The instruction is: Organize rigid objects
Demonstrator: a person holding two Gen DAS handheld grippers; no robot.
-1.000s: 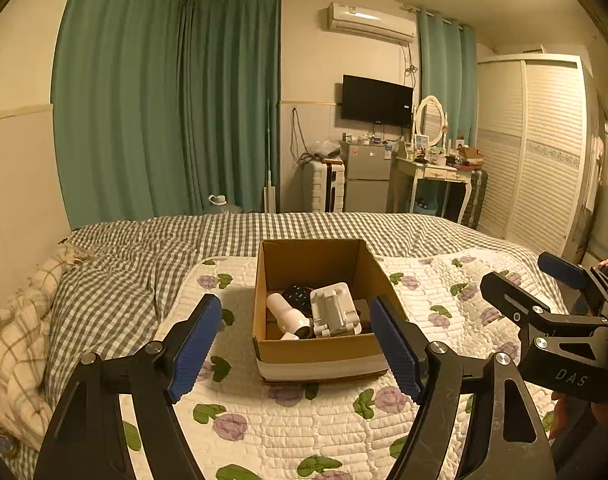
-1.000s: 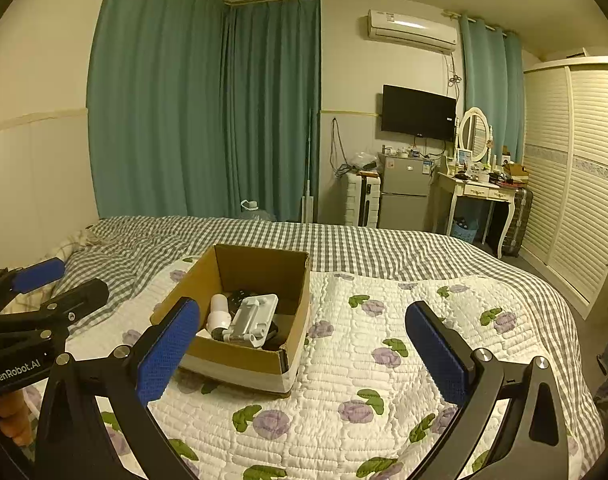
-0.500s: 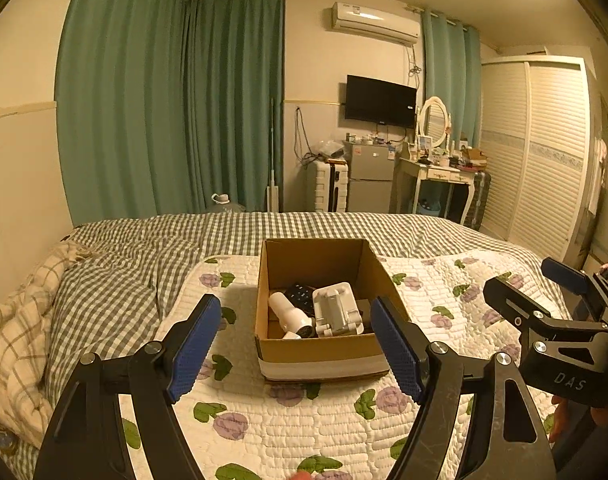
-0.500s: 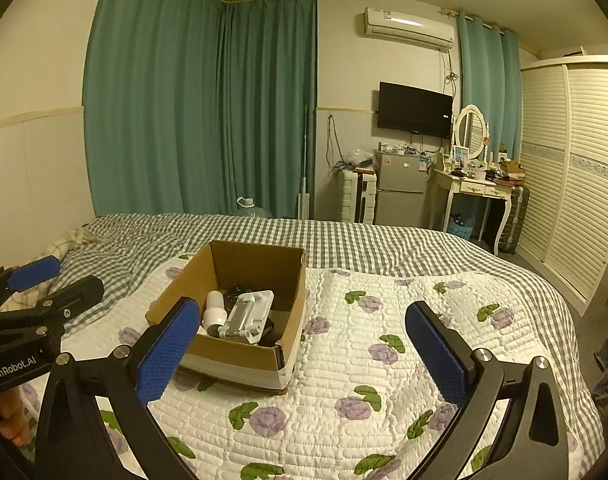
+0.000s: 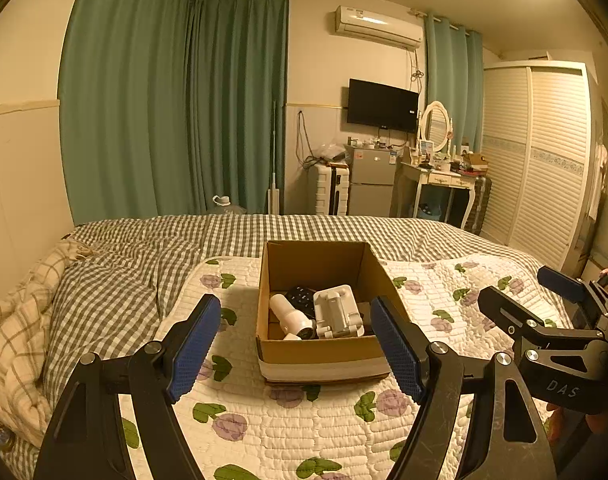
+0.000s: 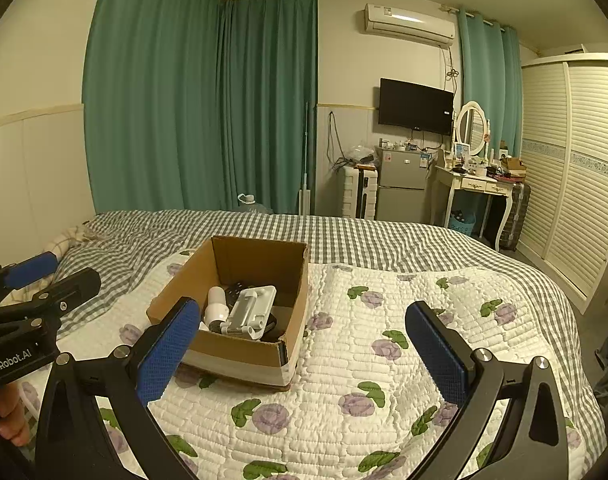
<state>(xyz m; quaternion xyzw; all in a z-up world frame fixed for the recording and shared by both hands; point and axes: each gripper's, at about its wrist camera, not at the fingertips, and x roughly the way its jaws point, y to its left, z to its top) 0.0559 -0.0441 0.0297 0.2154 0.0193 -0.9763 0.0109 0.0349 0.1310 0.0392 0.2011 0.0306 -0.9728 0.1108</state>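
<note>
An open cardboard box [image 5: 324, 354] [image 6: 184, 298] sits on the floral quilt in the middle of the bed. Inside lie a white cylinder [image 5: 289, 314] [image 6: 217, 305], a white plastic stand [image 5: 336, 312] [image 6: 250, 308] and a black ridged item [image 5: 300, 295]. My left gripper [image 5: 294, 348] hovers open just in front of the box, its blue pads framing it, nothing held. My right gripper [image 6: 304, 354] is open and empty too, to the right of the box. Each gripper shows at the edge of the other's view.
The white flowered quilt [image 6: 384, 360] lies over a grey checked bedspread [image 5: 116, 292]. A plaid blanket [image 5: 12, 344] is bunched at the left. Beyond the bed stand green curtains, a small fridge [image 6: 400, 192], a dressing table [image 6: 476, 184] and a louvred wardrobe [image 6: 576, 184].
</note>
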